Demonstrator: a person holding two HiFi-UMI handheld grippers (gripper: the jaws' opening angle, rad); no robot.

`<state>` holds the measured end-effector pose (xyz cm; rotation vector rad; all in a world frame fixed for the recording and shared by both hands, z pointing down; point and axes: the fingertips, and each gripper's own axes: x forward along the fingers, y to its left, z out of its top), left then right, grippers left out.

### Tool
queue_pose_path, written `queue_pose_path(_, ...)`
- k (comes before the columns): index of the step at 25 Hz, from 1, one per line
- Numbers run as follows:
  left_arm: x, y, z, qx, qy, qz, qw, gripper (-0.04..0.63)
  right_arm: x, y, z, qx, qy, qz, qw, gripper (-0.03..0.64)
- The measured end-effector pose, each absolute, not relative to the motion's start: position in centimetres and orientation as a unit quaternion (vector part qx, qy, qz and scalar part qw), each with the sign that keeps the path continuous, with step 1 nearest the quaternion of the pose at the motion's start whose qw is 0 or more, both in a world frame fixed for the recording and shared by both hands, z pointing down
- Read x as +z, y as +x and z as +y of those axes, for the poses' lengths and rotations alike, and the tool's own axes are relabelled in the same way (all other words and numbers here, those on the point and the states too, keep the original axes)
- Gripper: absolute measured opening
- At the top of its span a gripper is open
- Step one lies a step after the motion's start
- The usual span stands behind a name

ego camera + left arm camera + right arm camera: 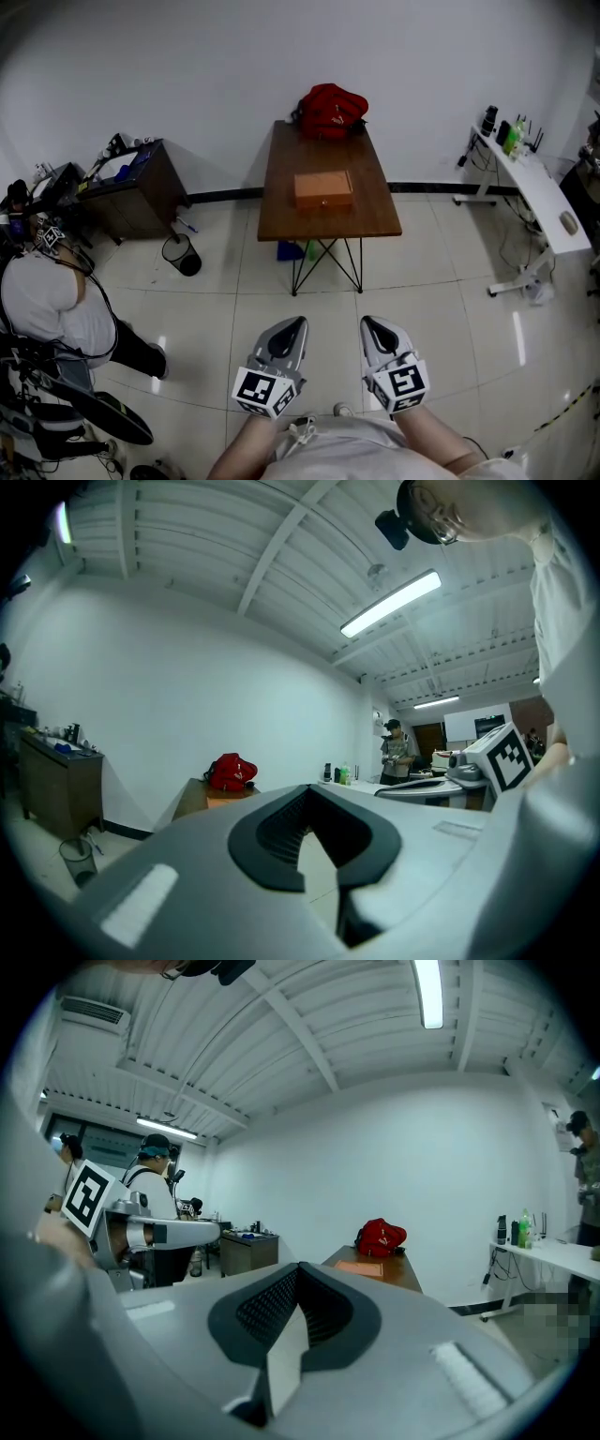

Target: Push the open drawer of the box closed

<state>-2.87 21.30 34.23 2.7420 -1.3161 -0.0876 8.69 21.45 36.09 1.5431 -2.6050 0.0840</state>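
Note:
An orange-brown box [323, 189] lies on a dark wooden table [281, 220] far ahead, by the white wall. From here I cannot tell how its drawer stands. A red bag [331, 111] sits at the table's far end. My left gripper [289, 325] and right gripper [372, 323] are held low near my body, far short of the table, both shut and empty. The left gripper view shows its tip [305, 794] with the red bag [232, 772] behind. The right gripper view shows its tip [300, 1269], the box [360, 1266] and the bag [382, 1237].
A dark cabinet [131, 187] and a black bin [183, 255] stand at the left. A person [47, 300] sits near them. A white desk [539, 202] with bottles runs along the right. Small items [291, 250] lie under the table. Tiled floor separates me from the table.

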Motion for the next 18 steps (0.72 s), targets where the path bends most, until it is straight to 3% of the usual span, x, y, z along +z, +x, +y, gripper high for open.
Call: queue_pose_path(18,35.0,-3.5,20.4,-0.031,0.890,-0.451,0.061,0.006,37.1,8.4,20.7,0.017,0.500,-0.864,0.067,0.005)
